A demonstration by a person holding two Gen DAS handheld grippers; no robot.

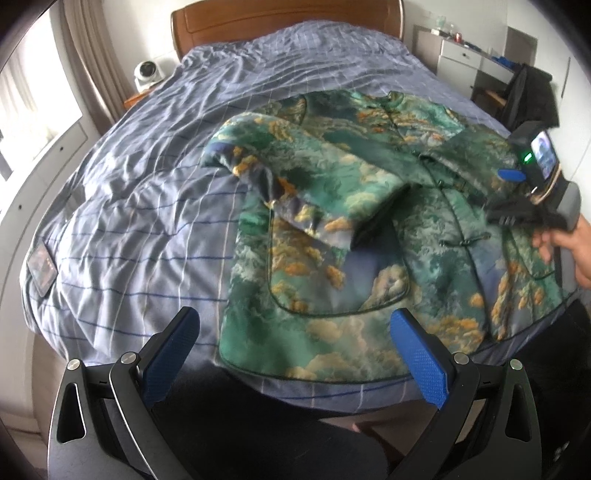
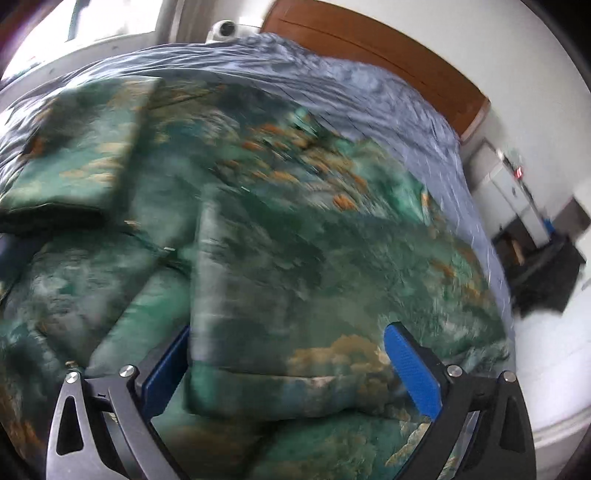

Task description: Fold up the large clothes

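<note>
Two grippers spread wide, grasping nothing: left gripper (image 1: pixel 291 354) hovers before the green cloud-patterned quilted jacket (image 1: pixel 369 236); right gripper (image 2: pixel 288 373) straddles a sleeve, which may slide unfolded.

One green jacket (image 1: pixel 373 236) on one bed (image 1: pixel 147 206); two tongs: left (image 1: pixel 295 354), right (image 2: pixel 286 363); one headboard (image 1: pixel 288 18); one white fan (image 1: pixel 147 74).

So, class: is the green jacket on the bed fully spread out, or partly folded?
Partly folded: one sleeve lies across the green jacket front; the hem stays spread on the bed.
</note>
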